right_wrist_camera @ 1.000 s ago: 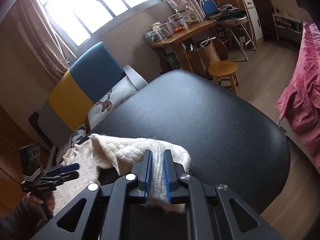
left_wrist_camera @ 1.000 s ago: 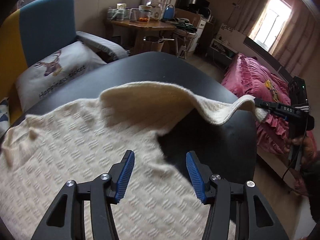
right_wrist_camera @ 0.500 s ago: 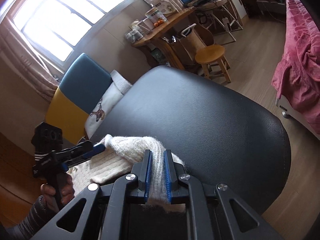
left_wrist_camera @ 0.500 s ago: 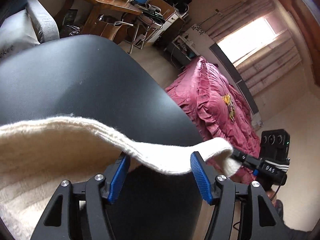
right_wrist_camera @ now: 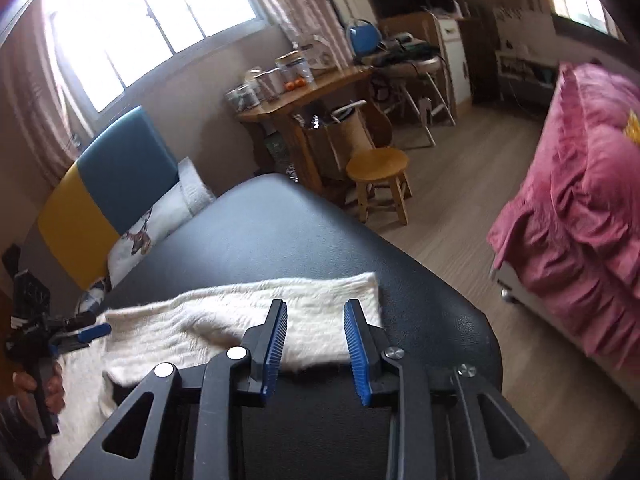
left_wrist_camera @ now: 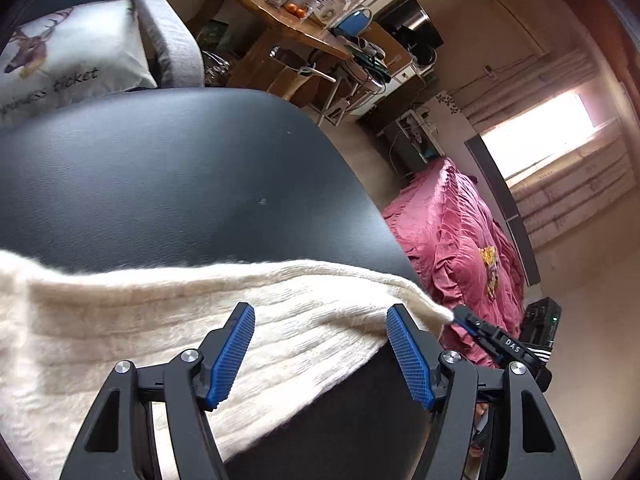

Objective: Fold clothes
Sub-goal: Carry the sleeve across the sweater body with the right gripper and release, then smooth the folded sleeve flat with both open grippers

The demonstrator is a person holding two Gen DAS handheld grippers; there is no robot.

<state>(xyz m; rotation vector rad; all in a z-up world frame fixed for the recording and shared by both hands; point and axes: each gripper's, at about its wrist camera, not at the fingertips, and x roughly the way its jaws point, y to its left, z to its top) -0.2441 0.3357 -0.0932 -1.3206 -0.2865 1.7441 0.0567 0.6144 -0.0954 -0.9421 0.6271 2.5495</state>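
Observation:
A cream knitted sweater point(left_wrist_camera: 120, 328) lies on the black padded table point(left_wrist_camera: 168, 168). One folded band of it point(right_wrist_camera: 248, 316) stretches across the table towards the right edge. My left gripper point(left_wrist_camera: 320, 350) is open, its blue pads just above the cloth. My right gripper point(right_wrist_camera: 316, 346) is open above the band's near edge, holding nothing. In the left wrist view the right gripper's tip point(left_wrist_camera: 476, 326) sits at the cloth's right corner. In the right wrist view the left gripper point(right_wrist_camera: 86, 332) is at the cloth's left end.
A pink bed point(right_wrist_camera: 580, 240) stands to the right of the table. A wooden stool point(right_wrist_camera: 378, 178) and a cluttered wooden desk point(right_wrist_camera: 304, 92) are beyond the far edge. A blue and yellow chair point(right_wrist_camera: 104, 184) with a deer cushion point(left_wrist_camera: 64, 64) stands on the left.
The right gripper held the sweater's edge shut and lifted; now it has opened and the cloth lies flat as a folded band. The left gripper swung towards the table's right side.

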